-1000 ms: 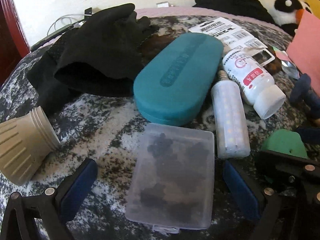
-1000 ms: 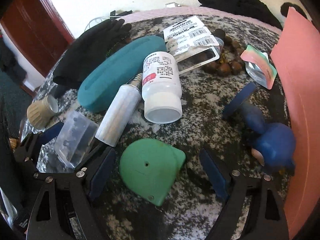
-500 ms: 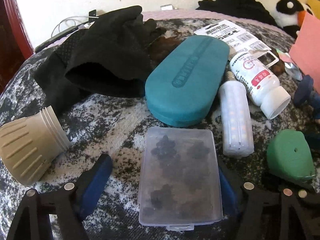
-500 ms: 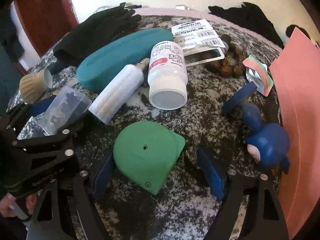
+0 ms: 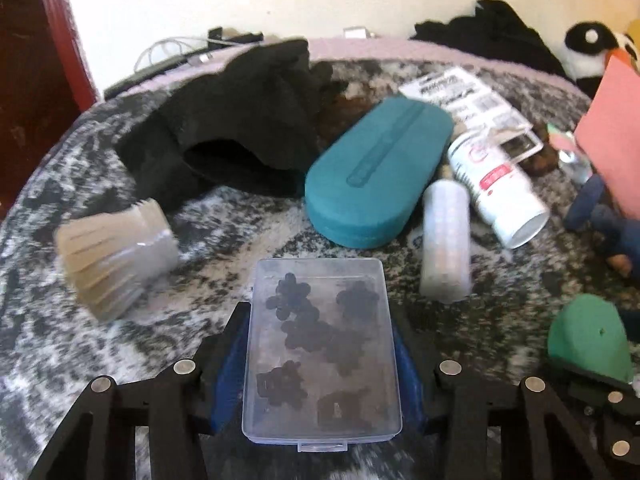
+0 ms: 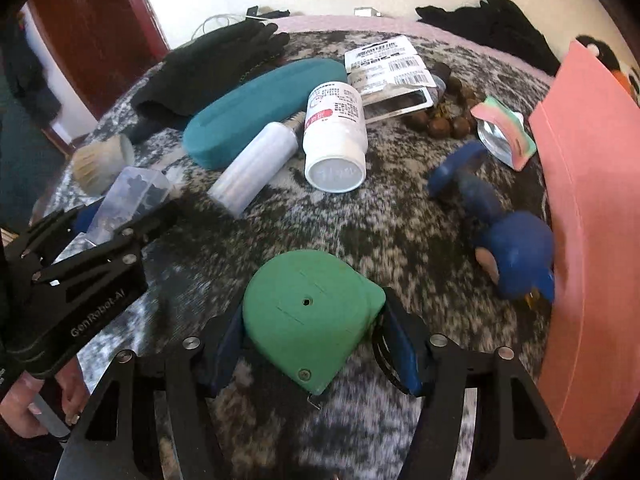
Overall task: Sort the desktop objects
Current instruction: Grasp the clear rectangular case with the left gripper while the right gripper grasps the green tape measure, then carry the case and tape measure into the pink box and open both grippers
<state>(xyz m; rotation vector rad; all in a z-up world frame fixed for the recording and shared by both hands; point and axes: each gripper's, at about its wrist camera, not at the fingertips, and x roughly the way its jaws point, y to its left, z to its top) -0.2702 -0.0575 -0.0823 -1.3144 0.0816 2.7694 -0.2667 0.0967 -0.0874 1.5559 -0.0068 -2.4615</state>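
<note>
A clear plastic box (image 5: 324, 344) with dark flower-shaped pieces inside sits between the blue pads of my left gripper (image 5: 320, 320). Its jaws are closing and both pads press on the box's long sides. In the right wrist view the box (image 6: 136, 192) tilts up off the speckled cloth in the left gripper (image 6: 124, 212). A green tape measure (image 6: 308, 304) lies flat between the pads of my right gripper (image 6: 316, 332). Those jaws are closing too, with a pad against each side. The left wrist view shows the tape measure (image 5: 584, 340) at the lower right.
Behind the box lie a teal glasses case (image 5: 376, 176), a white bulb (image 5: 444, 248), a white pill bottle (image 6: 334, 136), a black glove (image 5: 240, 128) and a beige ribbed cup (image 5: 116, 252). A blue toy figure (image 6: 508, 252) and a pink sheet (image 6: 592, 216) stand on the right.
Both grippers have narrowed from wide open onto their objects. The left one now grips the clear box and has risen with it. The right one has closed around the green tape measure.
</note>
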